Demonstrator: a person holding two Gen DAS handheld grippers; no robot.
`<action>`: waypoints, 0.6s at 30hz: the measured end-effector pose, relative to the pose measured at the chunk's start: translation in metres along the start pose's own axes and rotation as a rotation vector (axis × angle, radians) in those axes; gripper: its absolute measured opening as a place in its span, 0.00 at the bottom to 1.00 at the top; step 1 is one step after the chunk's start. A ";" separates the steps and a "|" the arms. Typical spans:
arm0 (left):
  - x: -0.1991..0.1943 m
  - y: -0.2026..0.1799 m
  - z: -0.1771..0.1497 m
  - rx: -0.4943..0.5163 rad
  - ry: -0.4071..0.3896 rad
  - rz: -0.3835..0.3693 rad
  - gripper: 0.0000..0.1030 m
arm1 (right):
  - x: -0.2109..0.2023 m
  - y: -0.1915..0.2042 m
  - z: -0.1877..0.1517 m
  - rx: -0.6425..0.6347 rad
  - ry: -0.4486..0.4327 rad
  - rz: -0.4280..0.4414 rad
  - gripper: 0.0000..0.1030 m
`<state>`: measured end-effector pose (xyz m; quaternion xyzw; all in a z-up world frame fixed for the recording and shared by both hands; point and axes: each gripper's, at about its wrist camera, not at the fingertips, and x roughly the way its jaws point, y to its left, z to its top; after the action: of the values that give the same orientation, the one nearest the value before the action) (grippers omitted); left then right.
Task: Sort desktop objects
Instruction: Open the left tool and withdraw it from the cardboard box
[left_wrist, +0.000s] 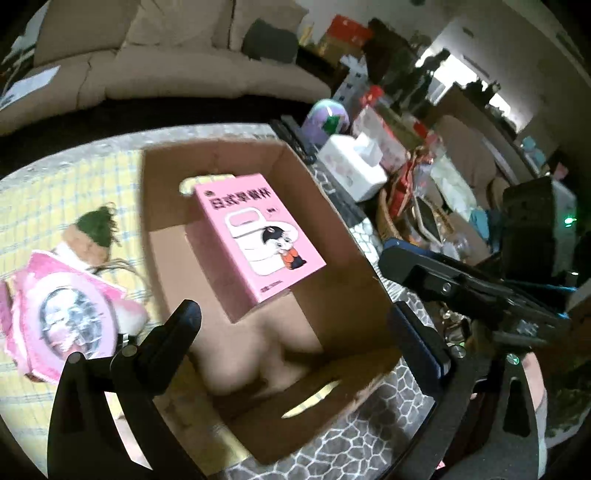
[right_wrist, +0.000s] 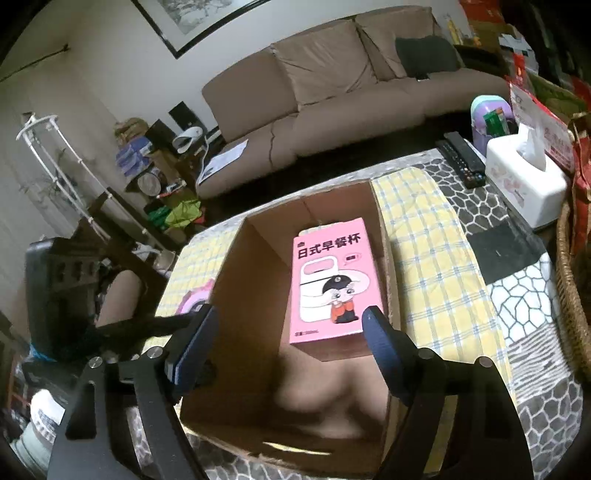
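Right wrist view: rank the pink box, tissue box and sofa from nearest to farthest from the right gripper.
From the right gripper:
1. Pink box, just ahead, inside the cardboard box.
2. Tissue box, far right on the table.
3. Sofa, beyond the table, at the back.

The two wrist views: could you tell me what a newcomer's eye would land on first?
First the bright pink box with a cartoon figure, lying inside the open cardboard carton on the yellow checked cloth. Next the two grippers, left and right, both open and empty above the carton. Beside the carton in the left view lies a pink round-windowed package.
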<state>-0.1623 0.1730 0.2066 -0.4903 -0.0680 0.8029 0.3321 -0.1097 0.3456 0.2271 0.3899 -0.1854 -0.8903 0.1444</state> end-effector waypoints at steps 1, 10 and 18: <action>-0.010 0.004 -0.003 0.003 -0.015 0.008 0.99 | -0.002 0.004 0.000 -0.003 -0.001 -0.001 0.80; -0.063 0.039 -0.046 0.024 -0.056 0.095 0.99 | -0.012 0.039 -0.014 -0.059 0.029 -0.036 0.80; -0.101 0.081 -0.104 0.052 -0.076 0.200 1.00 | -0.013 0.076 -0.042 -0.079 0.029 -0.015 0.88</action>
<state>-0.0832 0.0270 0.1933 -0.4551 -0.0101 0.8516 0.2601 -0.0614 0.2736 0.2428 0.3981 -0.1451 -0.8923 0.1560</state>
